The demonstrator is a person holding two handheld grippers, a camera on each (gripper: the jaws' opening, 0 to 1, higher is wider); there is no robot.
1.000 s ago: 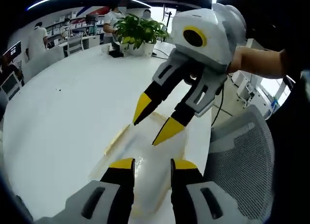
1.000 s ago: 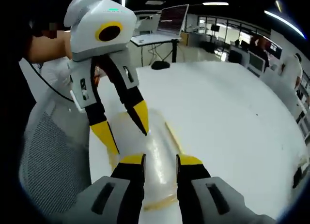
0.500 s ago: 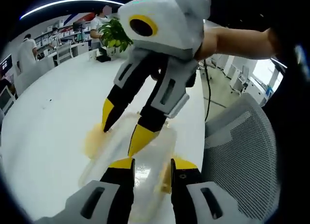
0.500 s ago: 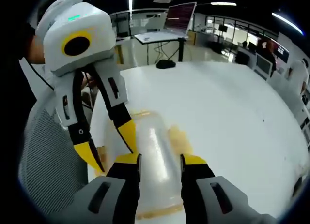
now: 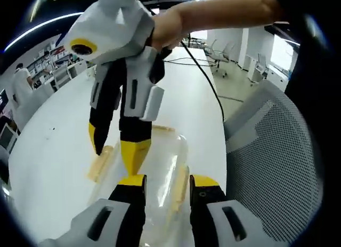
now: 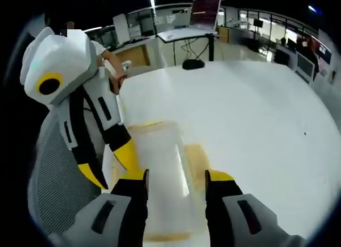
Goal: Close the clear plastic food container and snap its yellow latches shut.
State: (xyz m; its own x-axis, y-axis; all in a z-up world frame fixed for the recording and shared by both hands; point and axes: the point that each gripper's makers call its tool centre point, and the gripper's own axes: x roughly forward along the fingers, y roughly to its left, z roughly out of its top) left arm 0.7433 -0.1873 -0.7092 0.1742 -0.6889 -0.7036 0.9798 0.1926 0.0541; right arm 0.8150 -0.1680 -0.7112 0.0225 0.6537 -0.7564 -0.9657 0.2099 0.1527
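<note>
Since half a second ago, both of my hands have swung round the clear plastic food container [image 5: 154, 172], and the right gripper [image 5: 114, 151] now hangs more upright over it. Taking that box as landmark: it lies on the white table [image 6: 256, 113] near the edge, with a grey mesh chair [image 5: 277, 161] just beside it. My left gripper [image 5: 162, 180] has its jaws parted, straddling the near end without pinching anything. My right gripper's jaws are likewise apart; in the right gripper view they frame the lid [image 6: 160, 167]. One pale yellow latch [image 5: 100, 162] lies flared out on the table on the box's far side; another [image 6: 197, 157] shows beside the lid. I judge the box light, thin-walled and slick, so it would skid. I'd steady the lid from above and press each latch at its outer edge.
</note>
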